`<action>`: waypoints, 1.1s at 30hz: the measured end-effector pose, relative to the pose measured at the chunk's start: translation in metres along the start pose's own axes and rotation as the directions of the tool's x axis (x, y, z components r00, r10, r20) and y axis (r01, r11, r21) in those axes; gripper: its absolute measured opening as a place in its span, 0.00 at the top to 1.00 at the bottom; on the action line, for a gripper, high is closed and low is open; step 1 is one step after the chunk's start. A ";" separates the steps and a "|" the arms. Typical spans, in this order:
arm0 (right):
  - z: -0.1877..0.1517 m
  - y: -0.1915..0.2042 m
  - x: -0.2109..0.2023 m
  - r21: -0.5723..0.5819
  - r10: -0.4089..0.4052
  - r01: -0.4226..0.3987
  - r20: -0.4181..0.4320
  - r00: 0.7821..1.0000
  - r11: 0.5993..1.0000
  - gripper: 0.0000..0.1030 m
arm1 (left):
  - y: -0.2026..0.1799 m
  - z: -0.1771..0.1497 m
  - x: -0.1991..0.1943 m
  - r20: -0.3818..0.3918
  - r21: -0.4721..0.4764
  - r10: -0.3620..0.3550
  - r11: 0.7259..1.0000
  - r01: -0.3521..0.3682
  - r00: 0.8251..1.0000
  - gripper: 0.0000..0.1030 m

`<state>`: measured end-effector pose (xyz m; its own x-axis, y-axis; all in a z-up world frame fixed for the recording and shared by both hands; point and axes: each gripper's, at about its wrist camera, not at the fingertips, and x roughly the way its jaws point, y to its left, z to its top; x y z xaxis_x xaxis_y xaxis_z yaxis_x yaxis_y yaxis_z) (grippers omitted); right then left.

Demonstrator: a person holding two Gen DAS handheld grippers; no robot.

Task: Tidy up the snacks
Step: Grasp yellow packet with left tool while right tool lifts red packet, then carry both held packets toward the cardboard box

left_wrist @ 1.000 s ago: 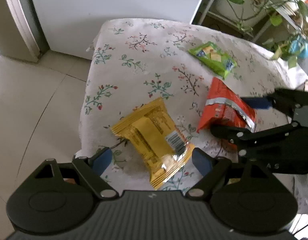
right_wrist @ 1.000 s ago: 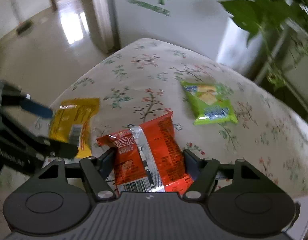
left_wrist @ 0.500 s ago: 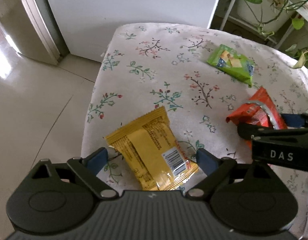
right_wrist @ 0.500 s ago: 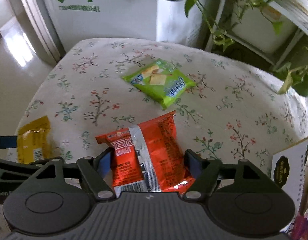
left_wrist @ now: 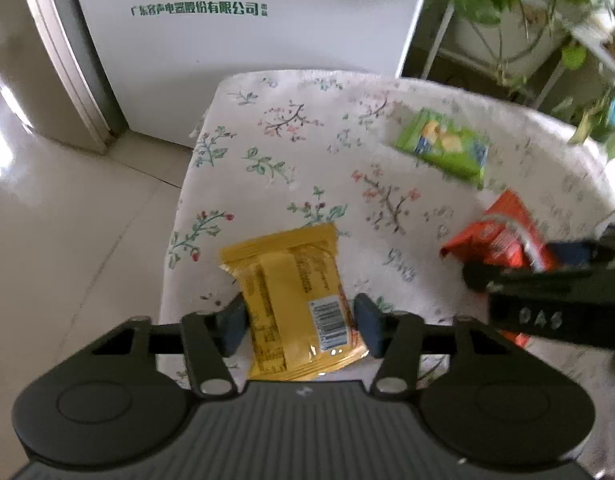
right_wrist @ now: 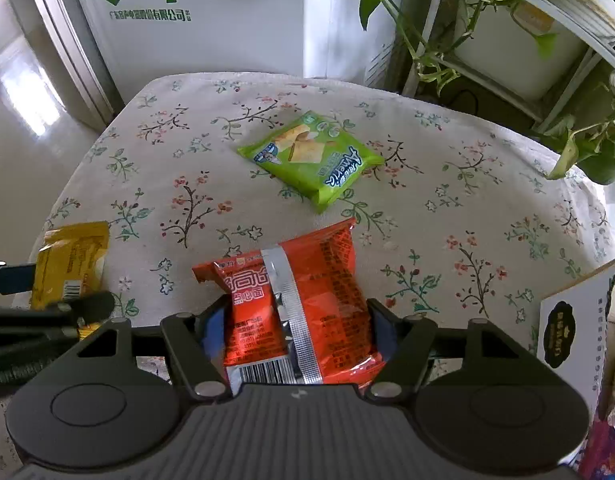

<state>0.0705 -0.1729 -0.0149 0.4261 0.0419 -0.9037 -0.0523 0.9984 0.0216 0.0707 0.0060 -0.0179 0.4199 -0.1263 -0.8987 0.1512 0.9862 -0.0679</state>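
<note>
Two grippers clamp packets on floral tablecloth (right_wrist: 447, 184): left (left_wrist: 299, 322) yellow (left_wrist: 295, 300), right (right_wrist: 297, 326), closing, red (right_wrist: 295, 304).

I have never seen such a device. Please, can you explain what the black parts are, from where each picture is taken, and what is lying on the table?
A person holds two hand grippers, each carrying a camera that looks along its jaws; one picture comes from each. The left gripper has its jaws shut on a yellow snack packet. The right gripper has an orange-red packet between its jaws, which are closing and pressing its sides. A green packet lies untouched on the flowered tablecloth. A white box stands at the right edge.
</note>
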 end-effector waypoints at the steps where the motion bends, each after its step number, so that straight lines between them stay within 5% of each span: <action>1: 0.000 0.000 -0.001 0.008 0.001 -0.001 0.001 1.000 1.000 0.27 | 0.002 0.002 -0.001 -0.004 -0.020 -0.022 1.000 0.022 1.000 0.52; 18: -0.004 0.003 -0.048 0.117 -0.003 -0.010 0.113 0.994 0.993 0.27 | -0.001 0.012 -0.030 0.095 -0.038 -0.057 0.997 0.061 0.994 0.53; 33: -0.041 -0.015 -0.126 0.199 -0.086 0.033 0.265 0.960 0.979 0.26 | -0.026 0.011 -0.062 0.209 0.029 -0.096 0.995 0.092 0.973 0.53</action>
<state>-0.0196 -0.1943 0.0812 0.6531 -0.0354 -0.7565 0.1428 0.9867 0.0771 0.0506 -0.0132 0.0443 0.5813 -0.2399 -0.7775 0.2152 0.9669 -0.1374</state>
